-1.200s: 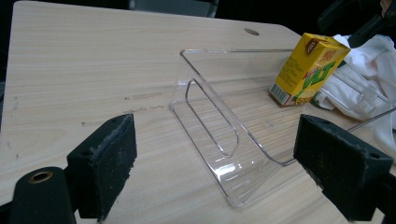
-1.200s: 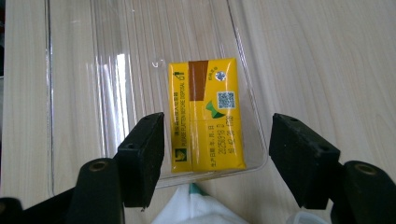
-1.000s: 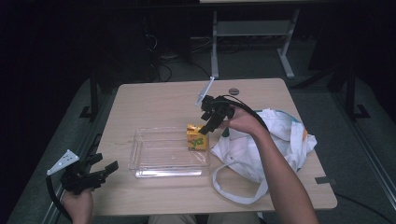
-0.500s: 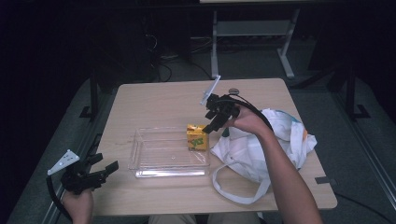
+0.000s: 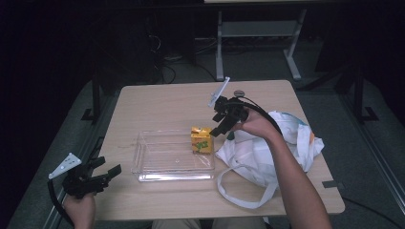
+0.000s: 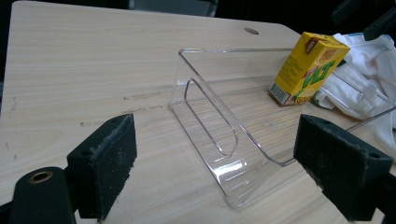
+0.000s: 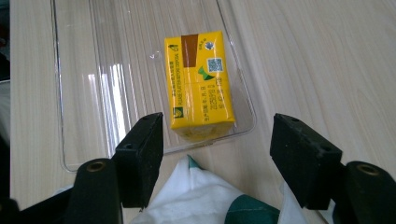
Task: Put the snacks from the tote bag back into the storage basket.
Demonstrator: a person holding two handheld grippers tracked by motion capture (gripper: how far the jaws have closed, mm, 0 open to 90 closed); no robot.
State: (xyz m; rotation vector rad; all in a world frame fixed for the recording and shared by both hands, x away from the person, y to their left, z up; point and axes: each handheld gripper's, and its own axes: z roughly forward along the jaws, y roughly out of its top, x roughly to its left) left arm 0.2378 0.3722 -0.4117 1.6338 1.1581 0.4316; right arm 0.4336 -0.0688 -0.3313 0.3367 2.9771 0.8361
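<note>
The pale wood-grain tabletop (image 6: 93, 60) looks matt, with fine lines and a few small scuff marks. The clear rectangular plastic tray (image 6: 210, 126) is smooth and glossy and shows bright reflections. The yellow printed-card drink carton (image 7: 200, 84) has a slight sheen. The white cloth bag (image 5: 267, 152) looks soft, matt and wrinkled. The black jaw pads of the left gripper (image 6: 224, 177) look rough and foam-like.
</note>
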